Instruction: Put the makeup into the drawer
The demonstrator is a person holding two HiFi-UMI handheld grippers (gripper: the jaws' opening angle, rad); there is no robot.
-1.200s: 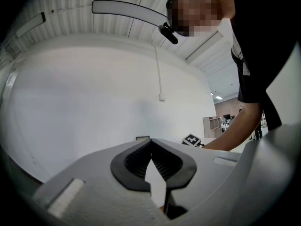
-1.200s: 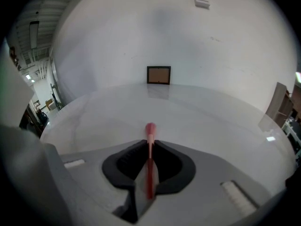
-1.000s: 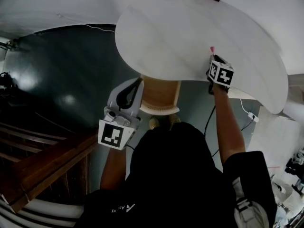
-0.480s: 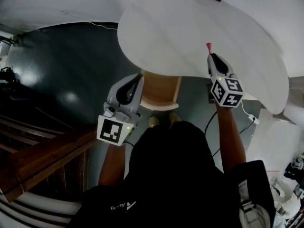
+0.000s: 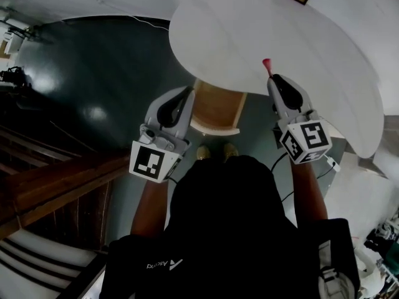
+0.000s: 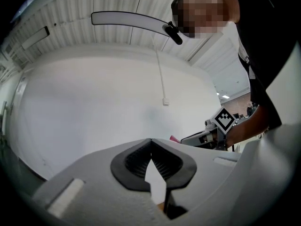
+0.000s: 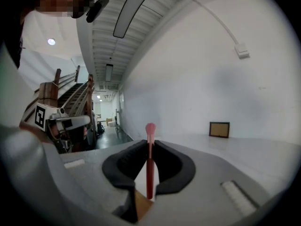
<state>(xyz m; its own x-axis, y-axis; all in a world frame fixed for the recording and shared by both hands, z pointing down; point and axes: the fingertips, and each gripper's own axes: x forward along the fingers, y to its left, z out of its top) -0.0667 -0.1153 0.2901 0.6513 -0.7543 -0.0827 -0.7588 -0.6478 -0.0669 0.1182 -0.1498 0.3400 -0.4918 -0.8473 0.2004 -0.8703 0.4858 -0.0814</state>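
between your two grippers, under the near rim of the white surface (image 5: pixel 249 30), the drawer (image 5: pixel 215 104) stands pulled out toward you. its wooden floor looks bare as far as the head view shows.

your right gripper (image 5: pixel 272 78) (image 7: pixel 150 145) has its fingers clamped on the makeup stick (image 5: pixel 267 66) (image 7: pixel 150 161), a slim red shaft with a pink tip. the shaft runs along the gripper's own line, so its long axis points away from you. the tip sticks out past the fingers and hangs above the surface, not above the drawer.

the move turns on this: in the head view the drawer lies to the left of the stick, nearer your body and lower, tucked below the rim. judging from that, you need to draw the stick back off the surface, carry it left and bring it down into the opening. tipping it down or laying it along the drawer's length would help the tip clear the rim.

your left gripper (image 5: pixel 186 92) (image 6: pixel 151 142) sits just beside the drawer's left edge. its fingers are closed on nothing, meeting at their tips. it is the nearer hand to the drawer but carries nothing, so the delivery falls to the right one.
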